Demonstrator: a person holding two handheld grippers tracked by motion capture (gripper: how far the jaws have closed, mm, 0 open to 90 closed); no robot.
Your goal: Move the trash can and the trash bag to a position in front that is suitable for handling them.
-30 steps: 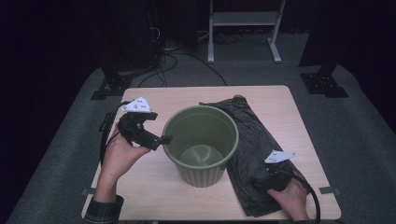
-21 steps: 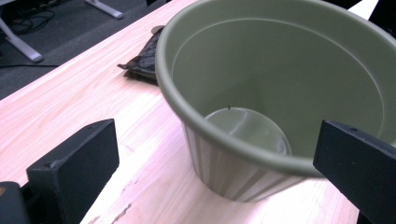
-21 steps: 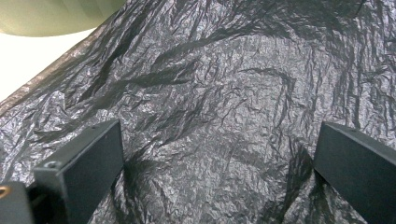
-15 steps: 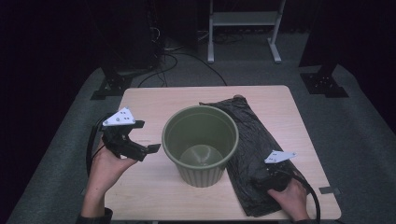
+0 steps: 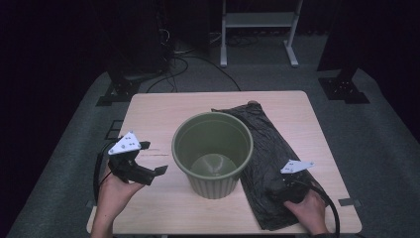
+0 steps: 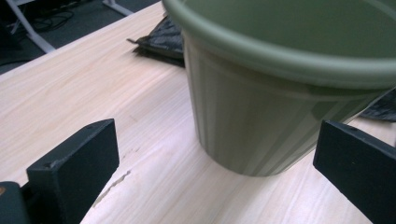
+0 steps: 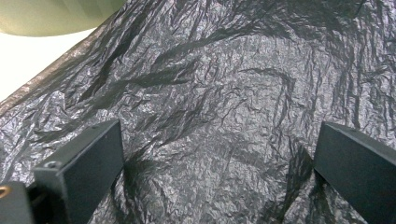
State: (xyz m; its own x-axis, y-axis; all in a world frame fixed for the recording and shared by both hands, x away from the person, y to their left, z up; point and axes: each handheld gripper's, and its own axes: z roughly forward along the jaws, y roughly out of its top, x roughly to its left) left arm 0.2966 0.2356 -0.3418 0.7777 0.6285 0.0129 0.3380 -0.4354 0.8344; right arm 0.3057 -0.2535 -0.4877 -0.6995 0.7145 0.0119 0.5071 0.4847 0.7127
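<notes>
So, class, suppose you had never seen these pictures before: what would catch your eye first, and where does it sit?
The olive-green bin stands upright and empty in the middle of the pale wooden table. To its right a crumpled black plastic bag lies flat on the tabletop. The left tool hangs open beside the bin, and the right tool sits low over the bag's near end, jaws wide apart.

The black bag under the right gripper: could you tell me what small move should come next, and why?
Probably lower the right gripper and close it on the black bag. Its fingers stand wide open just above the flat, crinkled plastic beside the green bin, holding nothing.
</notes>
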